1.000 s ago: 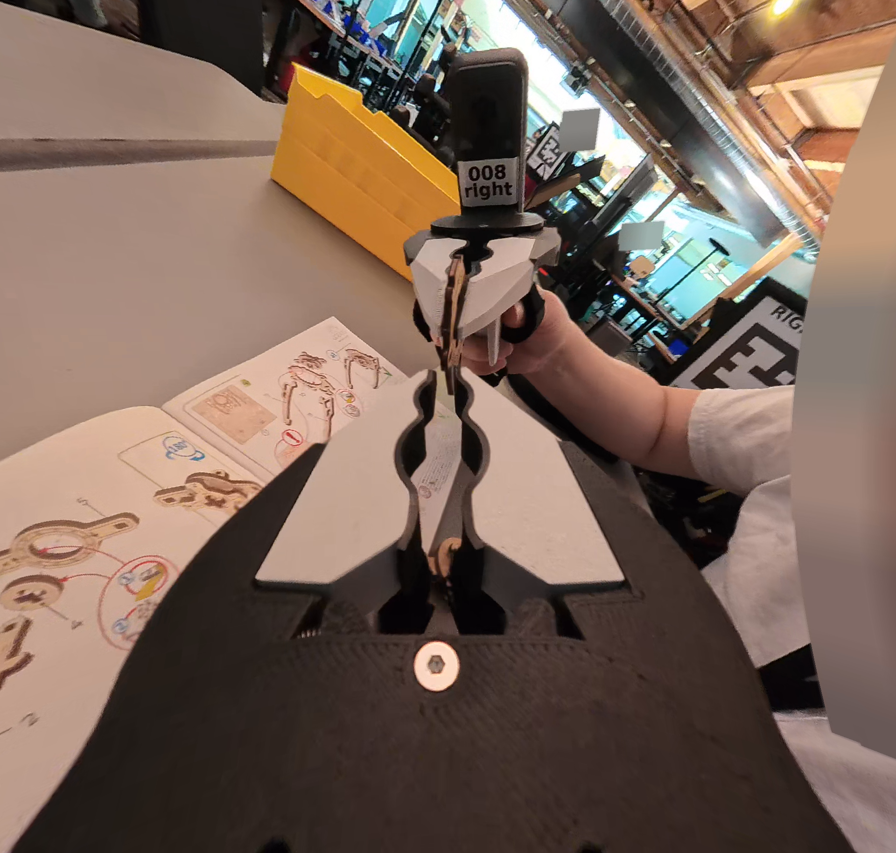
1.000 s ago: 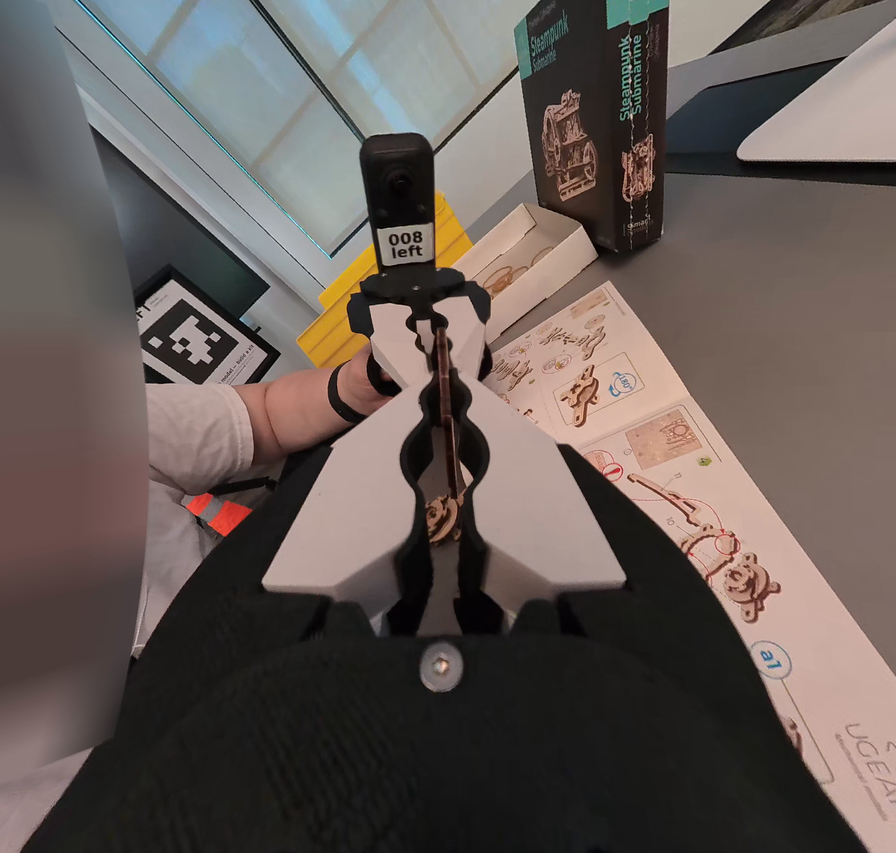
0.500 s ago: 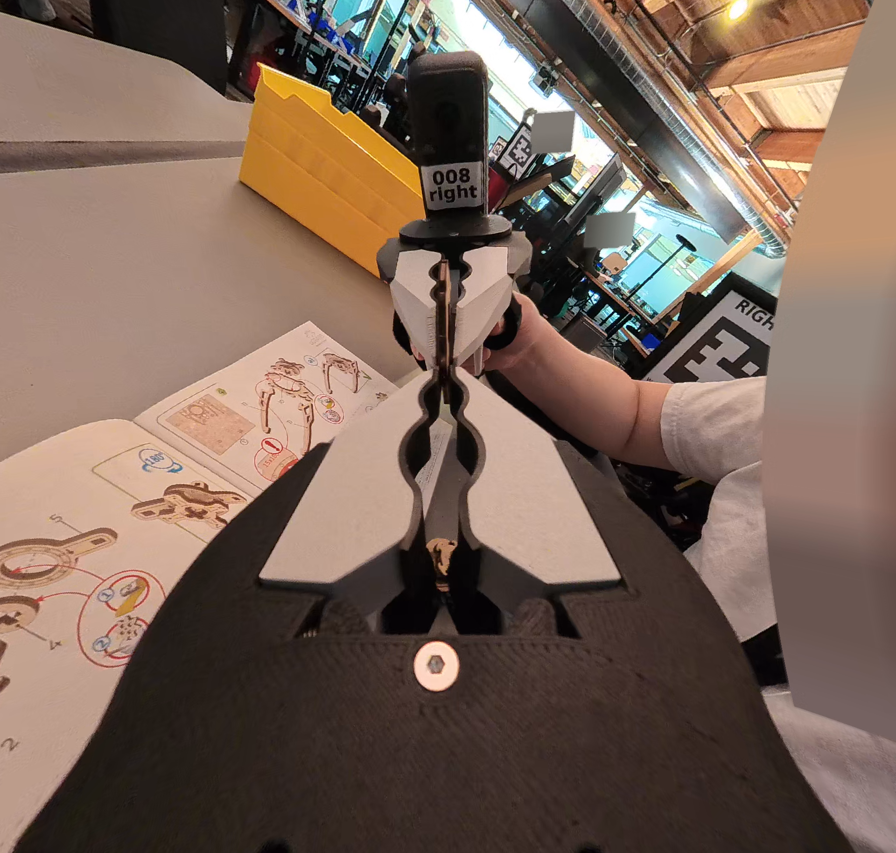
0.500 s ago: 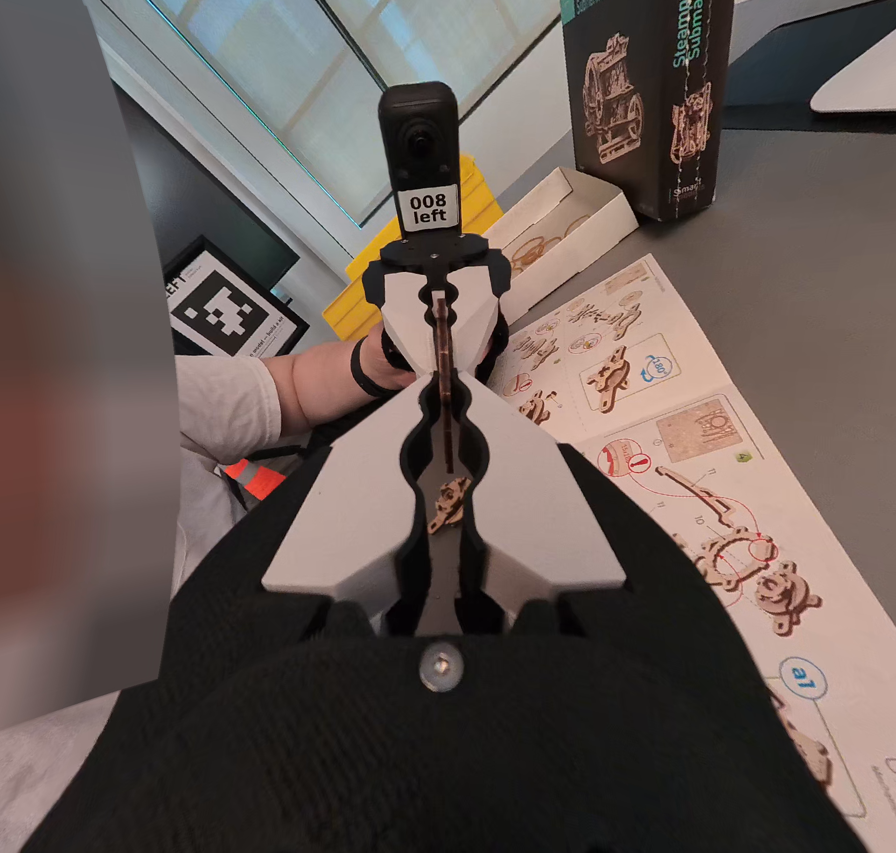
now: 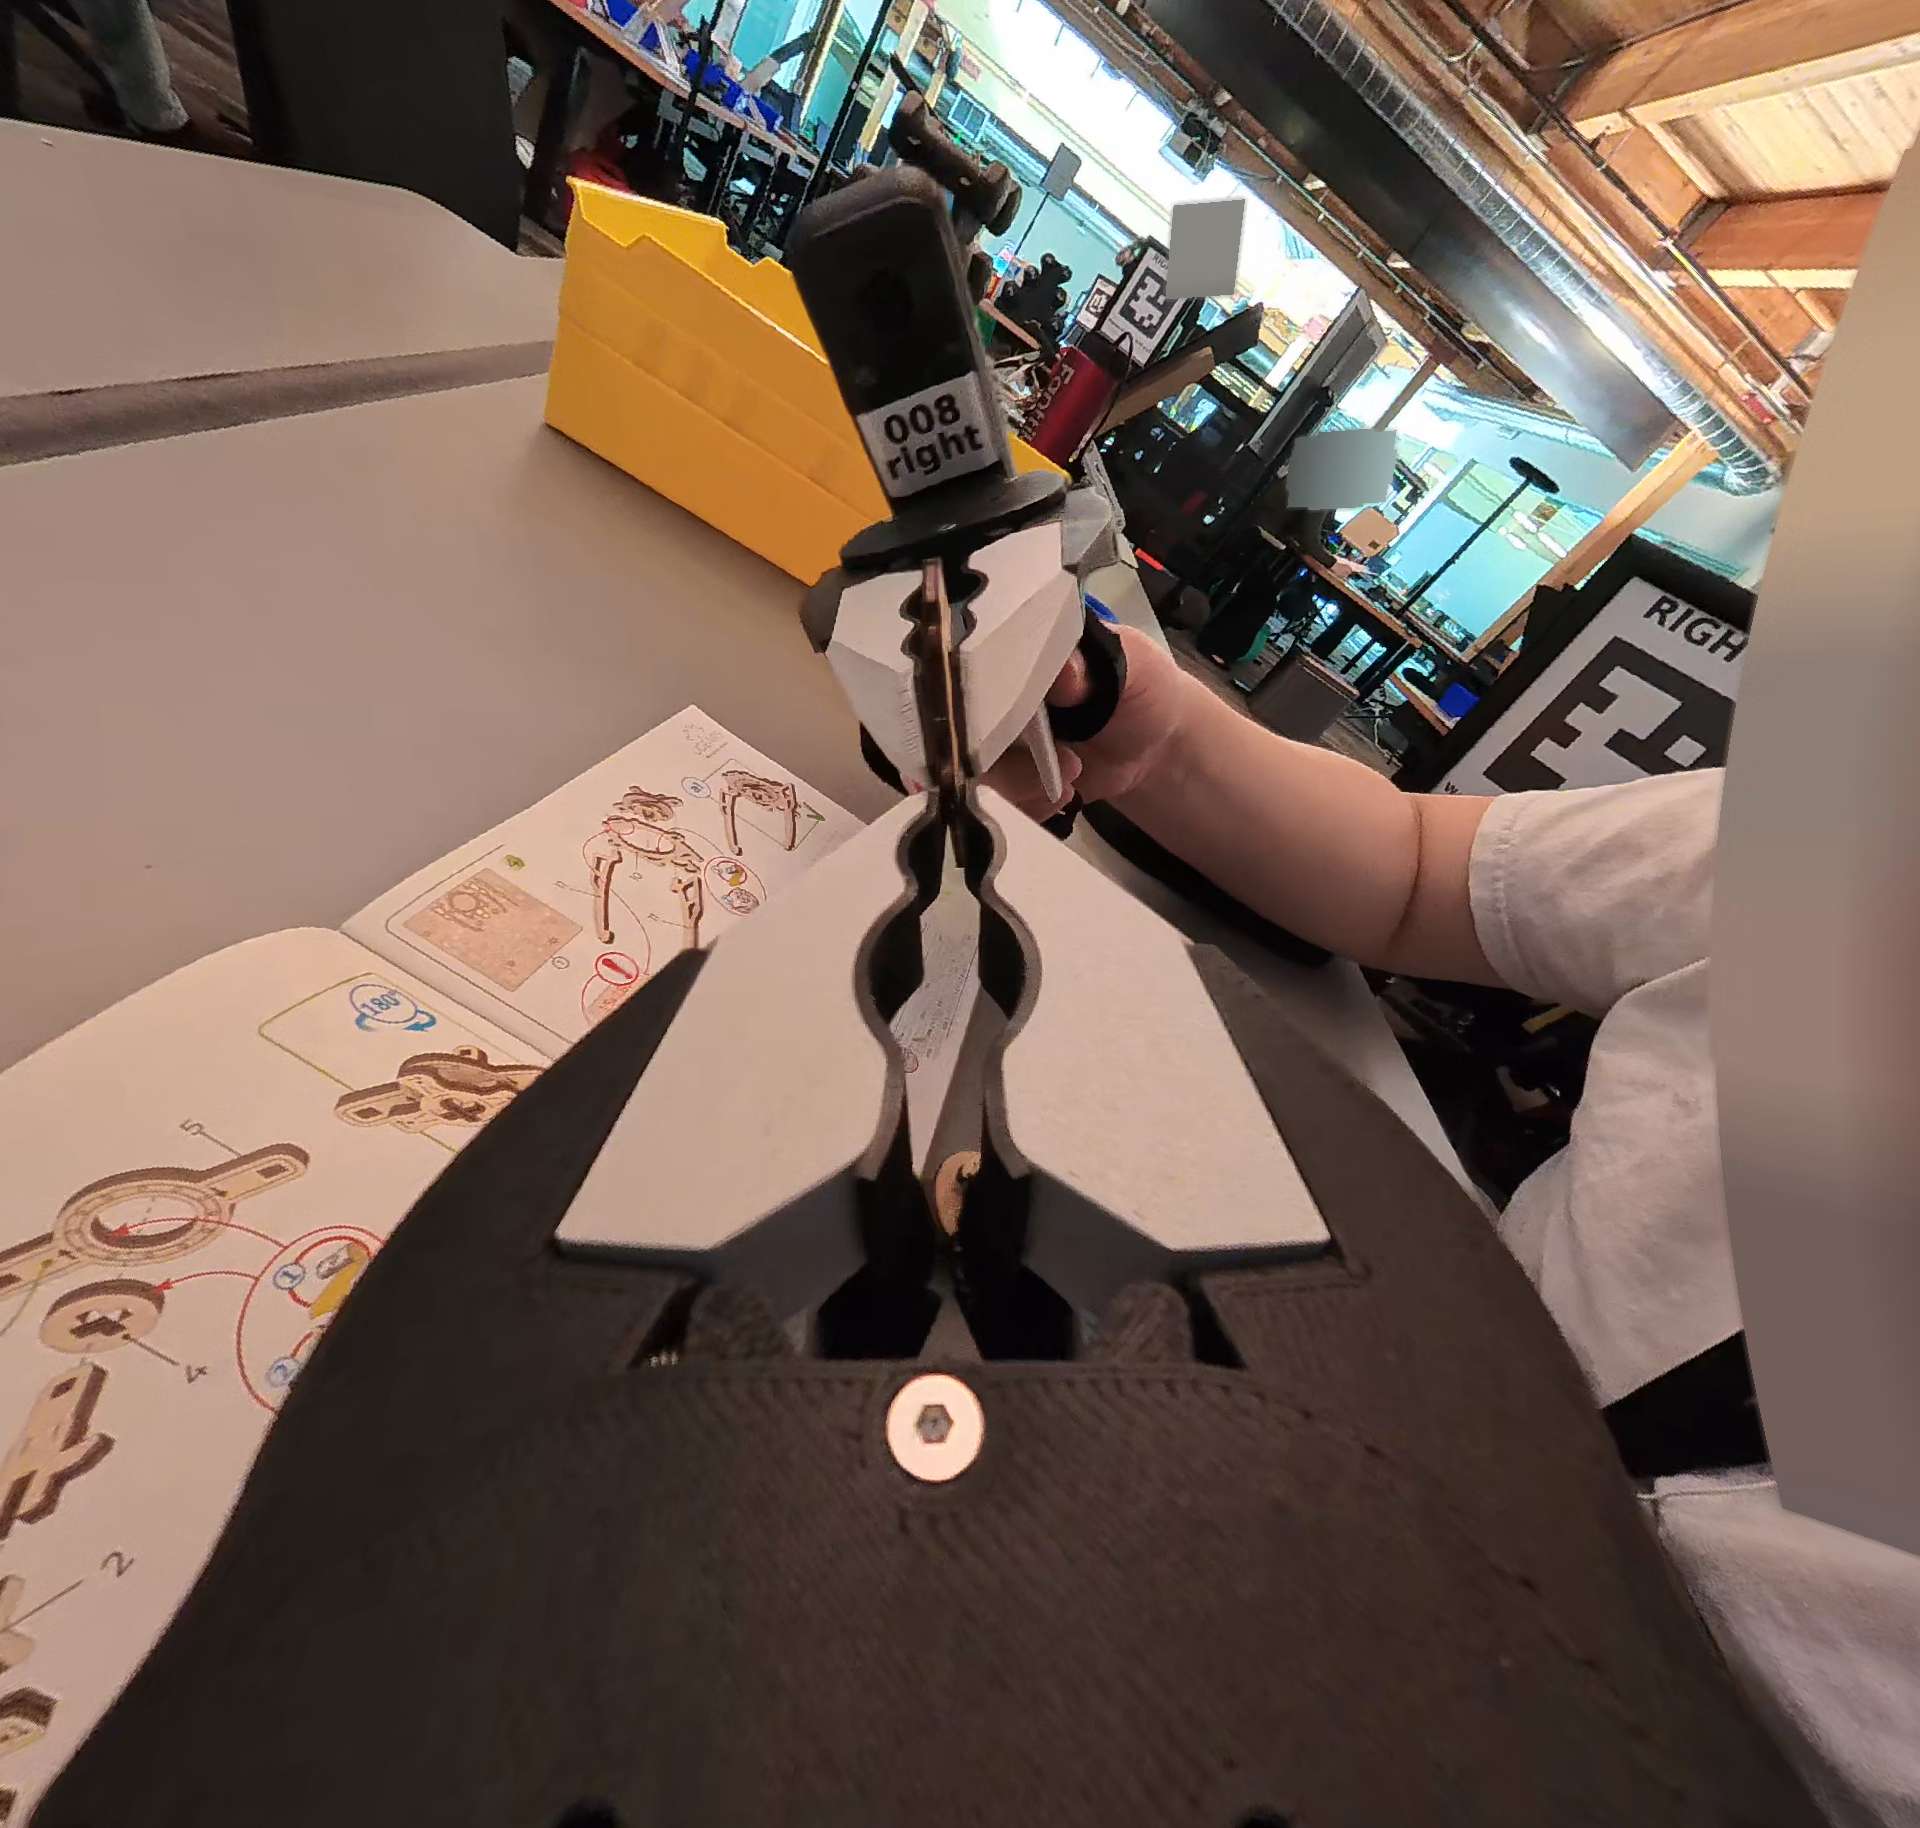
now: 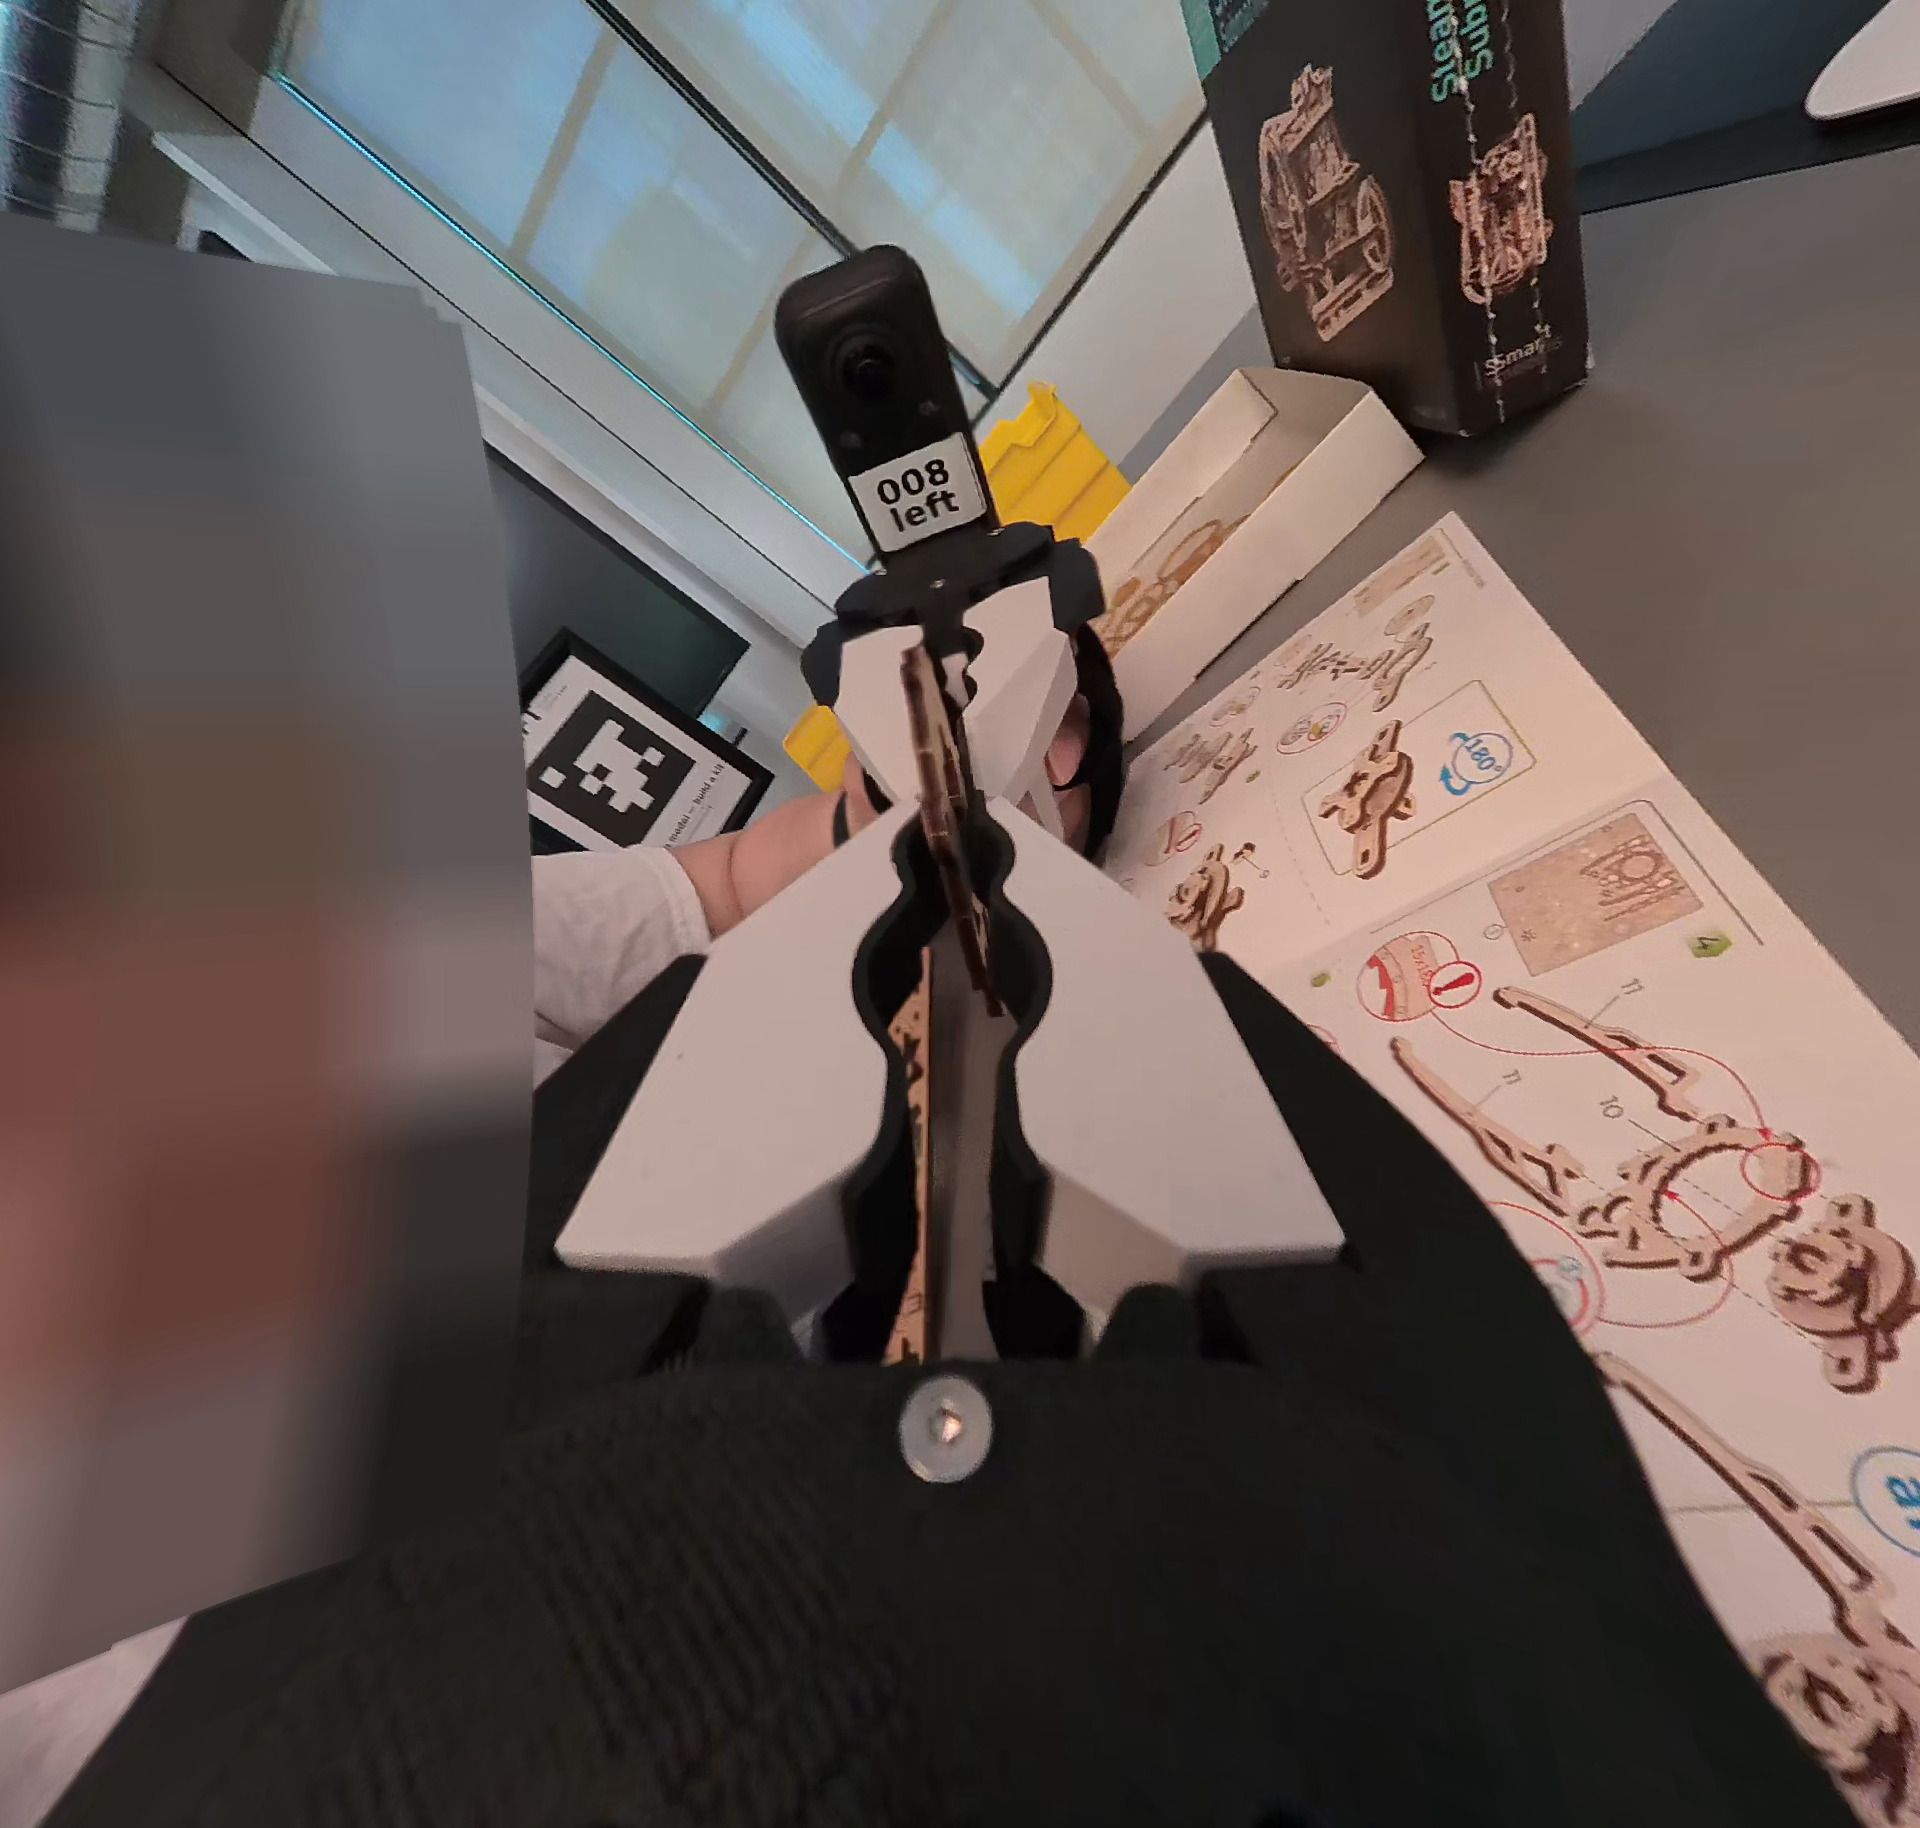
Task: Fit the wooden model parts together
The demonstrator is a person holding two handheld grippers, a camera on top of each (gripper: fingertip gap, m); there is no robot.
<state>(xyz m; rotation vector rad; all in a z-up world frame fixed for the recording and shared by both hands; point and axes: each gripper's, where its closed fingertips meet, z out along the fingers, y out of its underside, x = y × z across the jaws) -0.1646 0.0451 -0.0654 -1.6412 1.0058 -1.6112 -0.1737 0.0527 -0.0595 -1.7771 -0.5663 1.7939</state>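
Observation:
Both grippers are held above the table, tip to tip and facing each other. My left gripper (image 5: 940, 817) is shut on a thin wooden part (image 5: 940, 656) seen edge-on. My right gripper (image 5: 943, 760) faces it, tilted, and is shut on the same thin wood. In the right wrist view, my right gripper (image 6: 951, 828) grips the wooden part (image 6: 935, 739), which runs from the left gripper (image 6: 951, 781) into my own jaws. I cannot tell whether this is one piece or two overlapping pieces. A small round wooden piece (image 5: 951, 1176) shows behind the left fingers.
An open instruction sheet (image 5: 468, 947) (image 6: 1558, 843) lies on the grey table (image 5: 312, 583) under the grippers. A yellow bin (image 5: 686, 396), a white open box (image 6: 1247, 490) and a tall dark kit box (image 6: 1403, 168) stand farther back. A person's forearm (image 5: 1247, 822) is at the right. The grippers are tip to tip, or close to it.
The grippers have stayed tip to tip but have rolled against each other, so each now appears tilted to the other. The wooden part now reaches deeper between the right fingers.

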